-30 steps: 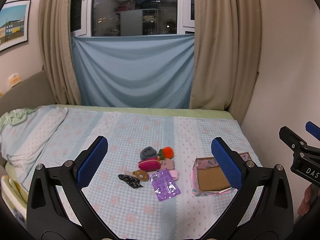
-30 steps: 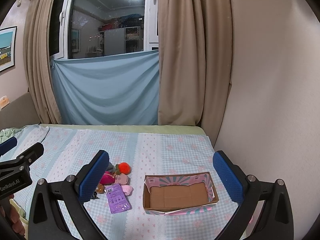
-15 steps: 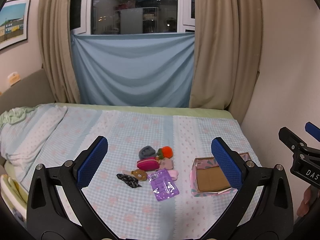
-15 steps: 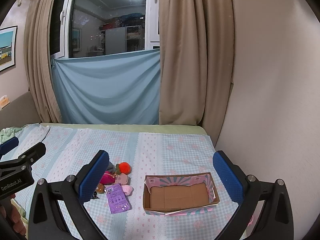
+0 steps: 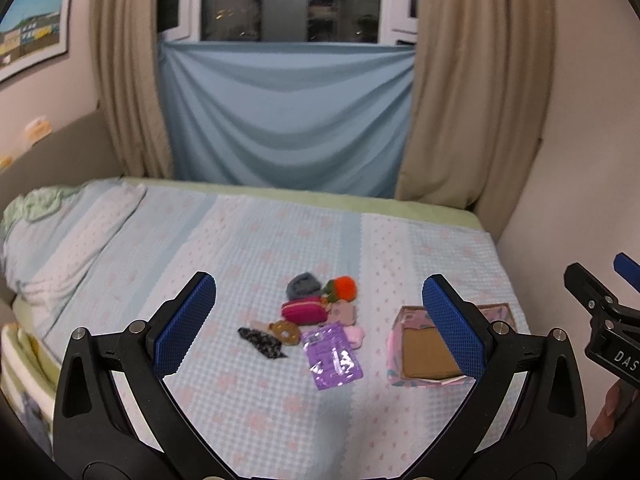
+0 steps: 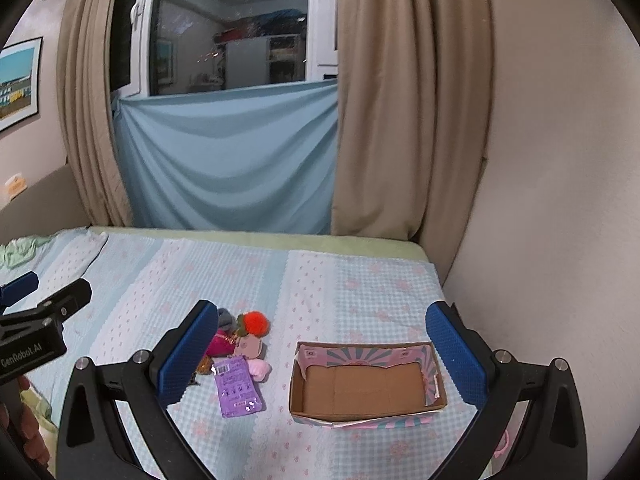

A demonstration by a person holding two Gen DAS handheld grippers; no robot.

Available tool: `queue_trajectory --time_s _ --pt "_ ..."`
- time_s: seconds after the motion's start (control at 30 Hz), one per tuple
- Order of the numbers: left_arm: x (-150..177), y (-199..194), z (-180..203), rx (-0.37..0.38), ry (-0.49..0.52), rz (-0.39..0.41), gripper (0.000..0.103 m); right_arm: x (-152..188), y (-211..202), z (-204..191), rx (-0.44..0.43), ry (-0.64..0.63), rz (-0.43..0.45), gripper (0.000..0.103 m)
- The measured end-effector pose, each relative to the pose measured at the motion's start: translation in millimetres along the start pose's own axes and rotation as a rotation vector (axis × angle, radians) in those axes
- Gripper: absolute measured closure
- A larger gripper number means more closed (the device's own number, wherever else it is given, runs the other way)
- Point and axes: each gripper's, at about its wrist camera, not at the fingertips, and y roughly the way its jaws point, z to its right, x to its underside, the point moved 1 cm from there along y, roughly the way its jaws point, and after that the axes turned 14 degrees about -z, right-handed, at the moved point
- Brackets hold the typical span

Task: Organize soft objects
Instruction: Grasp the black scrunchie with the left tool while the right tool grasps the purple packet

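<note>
A heap of small soft things lies mid-bed: a grey ball (image 5: 303, 284), an orange pompom (image 5: 344, 287), a magenta pouch (image 5: 303, 311), a brown plush (image 5: 285, 331), a dark patterned cloth (image 5: 262, 341), a pink piece (image 5: 355, 335) and a purple packet (image 5: 333, 355). An empty cardboard box (image 5: 428, 354) stands to their right; it also shows in the right wrist view (image 6: 366, 386). My left gripper (image 5: 319, 324) is open and empty, held above the heap. My right gripper (image 6: 322, 354) is open and empty, above the box and packet (image 6: 237, 386).
The bed (image 5: 200, 248) has a blue-and-pink checked cover, with a bunched quilt (image 5: 52, 236) at the left. A bare wall (image 6: 560, 200) runs along the bed's right side. Curtains (image 5: 460, 100) and a blue cloth (image 5: 284, 120) hang at the far end.
Both grippers have drifted slightly; the left wrist view has tilted down a little so the heap sits lower in the frame. Nothing on the bed has moved.
</note>
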Motion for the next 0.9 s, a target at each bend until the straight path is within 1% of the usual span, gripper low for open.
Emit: queue_trajectory --time_s 0.1,0.2,0.33,0.43,0.57,0.67,0.8,0.9 --pt "2.8 11.4 -9.1 -0.035 -0.042 -0.035 0.000 -0.5 16.7 -2.6 -0.031 -0.025 -0.030 0.000" --pt "8.2 24.5 -21.9 -0.075 -0.092 -0.072 0.000 2.9 42.9 -9.6 -0.079 -0.066 -0.068 0.000" --pt "24.1 54.2 -41.2 -0.123 -0.165 -0.130 0.000 11.1 75.4 -18.5 -0.134 -0.113 -0.093 0.000" --pt "37.6 80.4 -55.4 -0.141 -0.220 -0.171 0.000 16.8 102.0 -31.1 -0.160 -0.148 -0.124 0.000" --pt "53.8 119.5 -78.6 -0.119 -0.293 -0.229 0.000 27.5 137.8 -52.3 -0.190 -0.180 -0.167 0.000" --pt "65.6 156.6 -96.8 -0.105 -0.336 -0.280 0.001 39.2 170.8 -71.9 -0.206 -0.206 -0.210 0.000" --pt "82.6 217.4 -119.9 -0.069 -0.370 -0.352 0.001 59.4 219.3 -96.2 -0.213 -0.235 -0.269 0.000" --pt "97.0 268.6 -133.6 -0.062 -0.377 -0.410 0.002 78.5 260.6 -117.4 -0.220 -0.256 -0.321 0.000"
